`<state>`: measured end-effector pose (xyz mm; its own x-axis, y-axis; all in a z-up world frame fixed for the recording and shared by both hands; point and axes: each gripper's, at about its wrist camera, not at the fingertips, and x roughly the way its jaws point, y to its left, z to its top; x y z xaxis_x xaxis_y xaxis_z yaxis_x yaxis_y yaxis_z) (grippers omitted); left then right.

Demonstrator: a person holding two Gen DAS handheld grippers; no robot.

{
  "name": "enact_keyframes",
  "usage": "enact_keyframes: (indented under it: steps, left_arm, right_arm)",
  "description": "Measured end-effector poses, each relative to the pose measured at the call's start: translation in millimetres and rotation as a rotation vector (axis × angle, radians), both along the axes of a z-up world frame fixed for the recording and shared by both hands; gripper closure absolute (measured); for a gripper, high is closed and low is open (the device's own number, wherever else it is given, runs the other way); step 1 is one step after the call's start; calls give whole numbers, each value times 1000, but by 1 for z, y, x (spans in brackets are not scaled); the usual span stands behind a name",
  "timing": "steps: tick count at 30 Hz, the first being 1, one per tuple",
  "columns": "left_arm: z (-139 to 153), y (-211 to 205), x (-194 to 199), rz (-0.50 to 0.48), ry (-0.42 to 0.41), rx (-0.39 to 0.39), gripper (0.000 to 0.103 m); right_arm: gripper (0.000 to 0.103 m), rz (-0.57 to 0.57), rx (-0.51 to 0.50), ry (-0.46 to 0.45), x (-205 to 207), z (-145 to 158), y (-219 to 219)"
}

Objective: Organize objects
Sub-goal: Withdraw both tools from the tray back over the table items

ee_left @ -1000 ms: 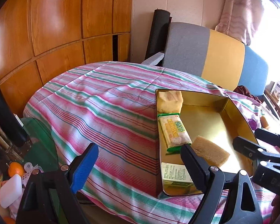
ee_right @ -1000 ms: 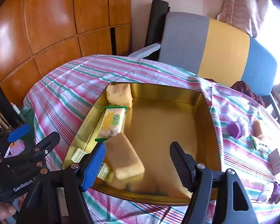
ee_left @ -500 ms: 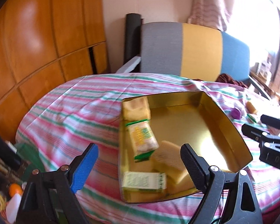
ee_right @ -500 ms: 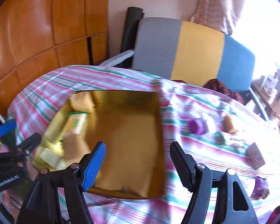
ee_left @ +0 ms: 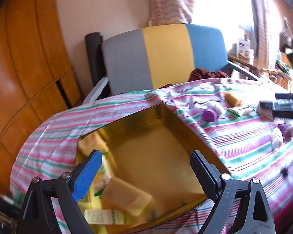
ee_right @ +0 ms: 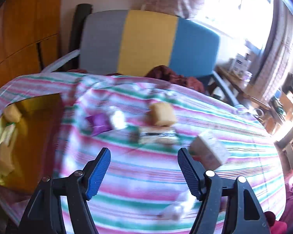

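Right tool [ee_right: 143,172], jaws apart and empty, over striped tabletop [ee_right: 146,175]; beige box [ee_right: 209,151] just beyond its right finger, lower right; gold tray [ee_right: 37,105] far left

We look from the left wrist down over the gold tin [ee_left: 158,156], close and slightly tilted. From the right wrist we face further right, across the striped cloth [ee_right: 146,175]; blur probably hides detail. Both views share the tin's far corner, the purple packet [ee_left: 209,115] and the tricolour chair [ee_left: 166,56].
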<state>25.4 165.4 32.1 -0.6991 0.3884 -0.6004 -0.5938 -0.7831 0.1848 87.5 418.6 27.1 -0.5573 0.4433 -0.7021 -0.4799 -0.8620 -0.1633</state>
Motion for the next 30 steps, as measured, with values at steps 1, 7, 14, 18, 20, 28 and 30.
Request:
enact_keyframes:
  steps: [1,7,14,18,20,28,30]
  left_arm:
    - [0,6,1,-14,2,-6,11]
    - [1,43,12,-89,21,-43,10]
    - [-5,83,22,-158,27,-91,10]
    - [-11,103,25,-188,19,-105,10]
    - [-13,112,26,-203,16,-111,11]
    - [-26,147,21,-257,-51,-126,11]
    - [-30,157,13,-260,-103,-118,11]
  right_arm:
    - [31,-28,13,5,2,1,14]
    - [31,-154,1,81,21,-1,90]
    - [31,-252,-125,141,44,-20,132]
    - [31,-288,-188,174,53,-21,144]
    - [31,-303,-217,179,57,-22,150]
    - [31,-357,-307,197,66,-28,165]
    - [31,-365,-320,190,66,-30,167]
